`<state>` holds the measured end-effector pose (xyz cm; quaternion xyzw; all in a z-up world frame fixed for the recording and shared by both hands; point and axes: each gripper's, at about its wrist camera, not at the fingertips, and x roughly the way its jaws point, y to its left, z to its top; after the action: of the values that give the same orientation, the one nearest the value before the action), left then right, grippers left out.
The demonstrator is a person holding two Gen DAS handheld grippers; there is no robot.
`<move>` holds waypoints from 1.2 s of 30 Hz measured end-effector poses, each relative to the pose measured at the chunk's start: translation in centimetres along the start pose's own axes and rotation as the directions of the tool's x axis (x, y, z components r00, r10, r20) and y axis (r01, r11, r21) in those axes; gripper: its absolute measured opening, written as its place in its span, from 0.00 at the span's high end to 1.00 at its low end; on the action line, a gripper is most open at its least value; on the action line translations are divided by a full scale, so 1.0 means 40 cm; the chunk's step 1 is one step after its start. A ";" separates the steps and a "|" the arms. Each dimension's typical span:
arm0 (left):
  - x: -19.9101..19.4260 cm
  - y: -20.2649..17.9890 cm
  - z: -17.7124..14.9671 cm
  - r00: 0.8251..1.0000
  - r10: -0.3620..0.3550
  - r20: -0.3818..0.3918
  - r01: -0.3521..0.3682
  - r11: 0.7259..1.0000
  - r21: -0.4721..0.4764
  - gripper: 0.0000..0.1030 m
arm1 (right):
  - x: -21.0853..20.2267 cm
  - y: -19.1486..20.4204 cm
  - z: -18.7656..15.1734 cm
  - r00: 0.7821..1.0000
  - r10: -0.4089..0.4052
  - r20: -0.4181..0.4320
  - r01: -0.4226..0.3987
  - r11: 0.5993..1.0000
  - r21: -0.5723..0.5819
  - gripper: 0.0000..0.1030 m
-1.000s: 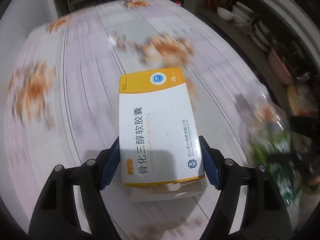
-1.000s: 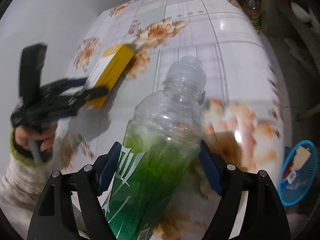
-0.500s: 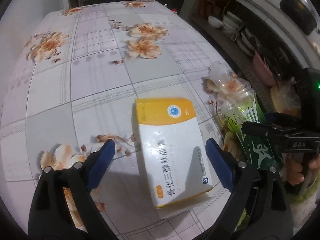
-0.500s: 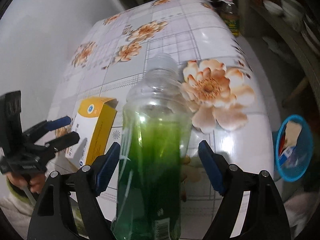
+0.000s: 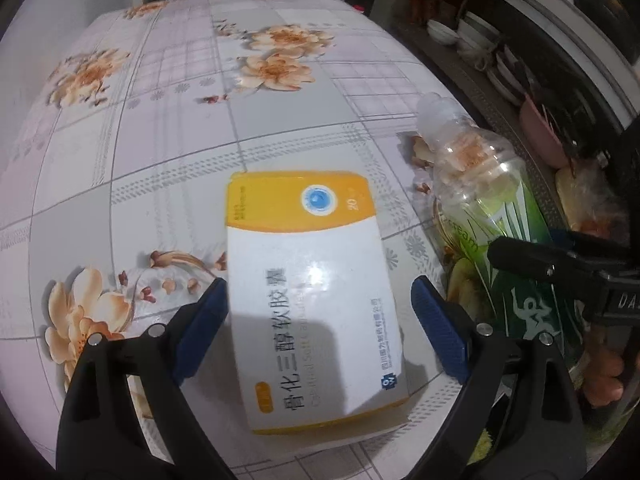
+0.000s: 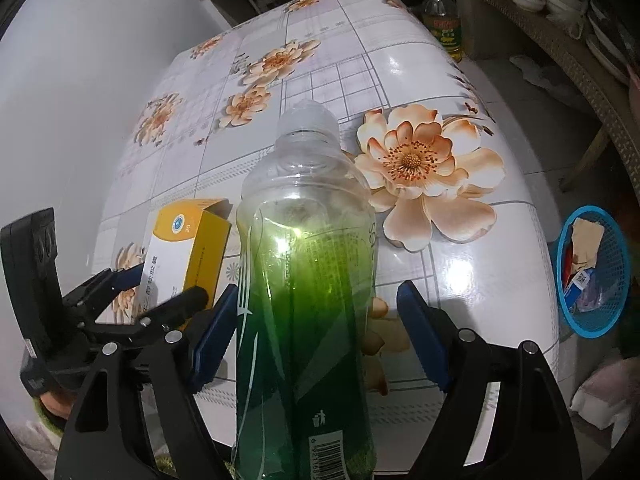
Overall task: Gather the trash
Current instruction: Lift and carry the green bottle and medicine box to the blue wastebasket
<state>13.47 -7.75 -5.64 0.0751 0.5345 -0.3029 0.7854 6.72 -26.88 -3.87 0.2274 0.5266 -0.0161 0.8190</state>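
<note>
A yellow and white medicine box (image 5: pixel 312 292) lies on the flowered table (image 5: pixel 160 128). My left gripper (image 5: pixel 320 320) is open with a finger on each side of the box; the left pad is at its edge, the right pad stands apart. The box also shows in the right wrist view (image 6: pixel 180 256). An empty plastic bottle with a green label (image 6: pixel 304 280) lies on the table between the open fingers of my right gripper (image 6: pixel 316 336), with gaps on both sides. The bottle shows right of the box in the left wrist view (image 5: pixel 500 232).
A blue mesh bin (image 6: pixel 596 276) holding scraps stands on the floor right of the table. A bottle of oil (image 6: pixel 440 20) stands on the floor beyond the table. Shelves with bowls (image 5: pixel 472 40) run along the right.
Both grippers let go of the box and the bottle, which now lie on the table. The left fingers have since closed in somewhat around the box.
</note>
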 end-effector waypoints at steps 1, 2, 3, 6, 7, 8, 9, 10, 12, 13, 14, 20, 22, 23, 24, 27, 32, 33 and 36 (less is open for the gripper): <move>0.001 -0.008 -0.003 1.000 0.003 0.003 -0.003 1.000 0.019 0.15 | -0.003 -0.002 -0.004 1.000 0.015 0.005 -0.015 1.000 0.011 0.32; 0.002 -0.013 -0.005 1.000 0.009 0.005 -0.009 0.999 0.036 0.15 | -0.007 -0.006 -0.008 1.000 0.023 0.009 -0.024 0.999 0.023 0.34; 0.003 -0.021 -0.009 1.000 0.022 0.008 -0.022 0.998 0.058 0.15 | -0.010 -0.010 -0.012 1.000 0.026 0.013 -0.026 0.999 0.035 0.35; 0.004 -0.033 -0.020 0.999 0.050 0.019 -0.052 0.994 0.096 0.15 | -0.030 -0.017 -0.028 0.999 0.004 0.036 -0.006 0.998 0.060 0.36; 0.005 -0.037 -0.024 0.998 0.061 0.023 -0.064 0.992 0.108 0.15 | -0.034 -0.019 -0.031 0.999 0.001 0.040 -0.003 0.998 0.068 0.36; 0.006 -0.040 -0.027 0.997 0.072 0.027 -0.075 0.990 0.119 0.15 | -0.037 -0.022 -0.033 0.999 -0.002 0.042 -0.002 0.997 0.073 0.36; 0.007 -0.045 -0.030 0.996 0.084 0.030 -0.087 0.987 0.134 0.15 | -0.039 -0.025 -0.035 0.999 0.002 0.041 -0.006 0.997 0.080 0.36; 0.009 -0.049 -0.031 0.995 0.094 0.031 -0.098 0.985 0.145 0.15 | -0.039 -0.029 -0.036 0.999 0.005 0.039 -0.009 0.996 0.084 0.36; 0.013 -0.053 -0.033 0.994 0.108 0.034 -0.112 0.982 0.155 0.15 | -0.036 -0.033 -0.037 0.999 0.015 0.036 -0.018 0.996 0.092 0.36; 0.013 -0.054 -0.033 0.993 0.112 0.036 -0.116 0.981 0.155 0.15 | -0.036 -0.035 -0.037 0.999 0.020 0.036 -0.023 0.995 0.094 0.36; 0.013 -0.055 -0.034 0.993 0.116 0.038 -0.120 0.981 0.154 0.15 | -0.035 -0.036 -0.038 0.999 0.021 0.038 -0.025 0.995 0.094 0.36; 0.012 -0.058 -0.033 0.990 0.131 0.045 -0.136 0.977 0.162 0.21 | -0.030 -0.039 -0.037 0.999 0.027 0.031 -0.030 0.995 0.099 0.36; 0.013 -0.056 -0.030 0.991 0.131 0.041 -0.136 0.977 0.163 0.22 | -0.027 -0.038 -0.034 0.999 0.027 0.019 -0.028 0.995 0.097 0.36; 0.013 -0.055 -0.028 0.991 0.131 0.039 -0.135 0.977 0.164 0.22 | -0.025 -0.037 -0.033 0.999 0.032 0.014 -0.034 0.995 0.096 0.36; 0.013 -0.055 -0.027 0.991 0.131 0.040 -0.135 0.977 0.164 0.22 | -0.022 -0.038 -0.031 0.999 0.036 0.008 -0.037 0.995 0.097 0.36; 0.014 -0.054 -0.025 0.990 0.131 0.043 -0.137 0.977 0.161 0.22 | -0.011 -0.038 -0.027 0.999 0.044 -0.011 -0.043 0.995 0.094 0.36; 0.013 -0.055 -0.024 0.990 0.130 0.053 -0.137 0.977 0.162 0.27 | -0.007 -0.029 -0.030 0.999 0.038 -0.019 -0.036 0.997 0.067 0.36; 0.012 -0.054 -0.022 0.990 0.130 0.055 -0.138 0.977 0.161 0.30 | -0.007 -0.027 -0.030 0.999 0.036 -0.021 -0.034 0.997 0.065 0.36; 0.011 -0.052 -0.022 0.990 0.129 0.057 -0.137 0.978 0.160 0.31 | -0.009 -0.026 -0.032 0.999 0.030 -0.012 -0.029 0.998 0.060 0.39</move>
<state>11.72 -9.22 -5.97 0.1679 0.4833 -0.2942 0.8073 5.19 -27.37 -4.35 0.2596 0.5278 -0.0184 0.8085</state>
